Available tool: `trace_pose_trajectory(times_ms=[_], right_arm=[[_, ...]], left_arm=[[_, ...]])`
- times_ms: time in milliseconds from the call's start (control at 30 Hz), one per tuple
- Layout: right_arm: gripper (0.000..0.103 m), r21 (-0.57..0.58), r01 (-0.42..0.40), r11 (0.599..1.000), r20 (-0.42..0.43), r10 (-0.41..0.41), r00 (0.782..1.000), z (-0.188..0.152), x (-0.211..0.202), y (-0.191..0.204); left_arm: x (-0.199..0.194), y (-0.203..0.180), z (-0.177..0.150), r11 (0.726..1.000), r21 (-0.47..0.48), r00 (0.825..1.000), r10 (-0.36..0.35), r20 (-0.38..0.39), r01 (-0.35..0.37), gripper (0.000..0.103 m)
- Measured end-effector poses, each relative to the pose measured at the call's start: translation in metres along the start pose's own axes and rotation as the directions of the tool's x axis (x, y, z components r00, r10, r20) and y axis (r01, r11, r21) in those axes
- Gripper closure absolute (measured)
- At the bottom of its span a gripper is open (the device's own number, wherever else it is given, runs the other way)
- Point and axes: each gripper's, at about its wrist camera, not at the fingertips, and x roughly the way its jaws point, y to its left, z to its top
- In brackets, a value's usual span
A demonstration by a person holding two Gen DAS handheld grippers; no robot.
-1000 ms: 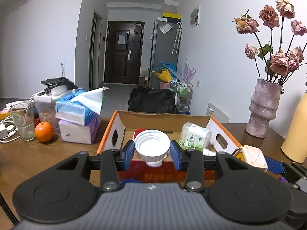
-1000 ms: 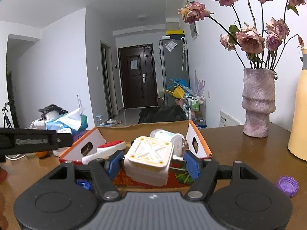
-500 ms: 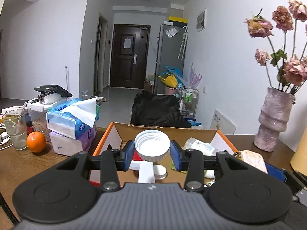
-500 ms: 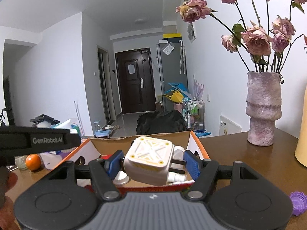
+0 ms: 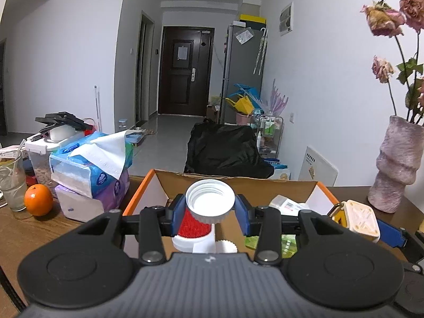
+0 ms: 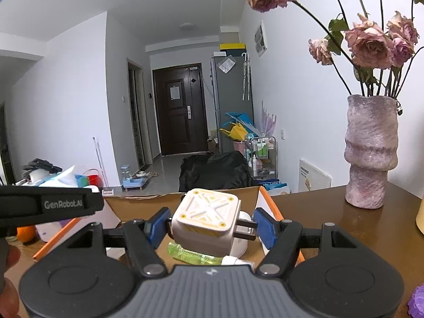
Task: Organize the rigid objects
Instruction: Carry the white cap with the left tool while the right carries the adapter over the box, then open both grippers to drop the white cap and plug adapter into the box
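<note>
My left gripper [image 5: 210, 211] is shut on a white screw lid [image 5: 210, 202], held open side up over the orange-edged cardboard box [image 5: 159, 182]. Below it in the box lie a red-and-white brush [image 5: 192, 228] and a small white cap [image 5: 225, 246]. My right gripper [image 6: 210, 224] is shut on a cream square plug adapter [image 6: 205, 217], whose two prongs touch the right pad. It hangs over the same box [image 6: 267, 201], above a green tube [image 6: 196, 256]. The adapter [image 5: 359, 218] also shows at the right of the left wrist view.
Tissue packs [image 5: 92, 164], an orange [image 5: 38, 199] and a glass [image 5: 12, 182] stand left of the box. A pink vase [image 6: 369, 159] of dried roses stands at the right on the brown table [image 6: 331, 225]. A purple cap [image 6: 416, 302] lies at the near right.
Both grippers have moved forward over the box with their loads still held; the box interior now lies beneath them.
</note>
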Motion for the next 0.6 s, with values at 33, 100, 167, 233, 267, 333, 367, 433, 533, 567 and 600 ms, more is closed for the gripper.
trace_pose_trajectory(times_ms=[33, 100, 167, 233, 267, 333, 367, 433, 533, 567, 600], right_arm=[[0.035, -0.003, 0.003, 1.0, 0.0, -0.003, 1.0, 0.0, 0.004, 0.0], [0.035, -0.007, 0.006, 1.0, 0.001, -0.006, 1.0, 0.001, 0.01, 0.0], [0.035, -0.011, 0.009, 1.0, 0.002, -0.009, 1.0, 0.002, 0.015, 0.0], [0.035, -0.014, 0.011, 1.0, 0.001, -0.011, 1.0, 0.002, 0.02, 0.001], [0.035, -0.016, 0.013, 1.0, 0.001, -0.013, 1.0, 0.002, 0.023, 0.001], [0.035, -0.023, 0.015, 1.0, -0.003, -0.015, 1.0, 0.002, 0.029, 0.002], [0.035, -0.025, 0.015, 1.0, -0.006, -0.015, 1.0, 0.001, 0.032, 0.002], [0.035, -0.03, 0.016, 0.999, -0.009, -0.017, 1.0, 0.002, 0.037, 0.003], [0.035, -0.037, 0.015, 0.999, -0.013, -0.016, 1.0, 0.001, 0.043, 0.005], [0.035, -0.038, 0.015, 0.999, -0.015, -0.015, 1.0, 0.001, 0.045, 0.005], [0.035, -0.039, 0.012, 0.999, -0.017, -0.013, 1.0, 0.001, 0.047, 0.005]], left_arm=[[0.004, 0.0, 0.0, 1.0, 0.001, 1.0, 0.002, -0.003, -0.002, 0.061], [0.01, -0.001, 0.001, 1.0, 0.004, 1.0, 0.007, -0.006, -0.007, 0.061], [0.015, -0.002, 0.001, 1.0, 0.014, 1.0, 0.015, -0.008, -0.015, 0.061], [0.021, -0.003, 0.001, 0.999, 0.025, 1.0, 0.027, -0.008, -0.027, 0.061], [0.024, -0.004, 0.002, 0.999, 0.027, 0.999, 0.03, -0.01, -0.03, 0.061], [0.03, -0.004, 0.002, 0.999, 0.03, 0.999, 0.033, -0.017, -0.032, 0.061], [0.032, -0.004, 0.002, 0.999, 0.03, 0.999, 0.035, -0.021, -0.035, 0.061], [0.037, -0.003, 0.002, 0.999, 0.032, 0.999, 0.04, -0.026, -0.039, 0.061], [0.041, -0.002, 0.003, 0.998, 0.035, 0.999, 0.043, -0.027, -0.042, 0.061], [0.042, -0.001, 0.004, 0.999, 0.035, 0.999, 0.039, -0.03, -0.038, 0.061], [0.044, 0.001, 0.004, 0.999, 0.032, 0.999, 0.035, -0.034, -0.034, 0.061]])
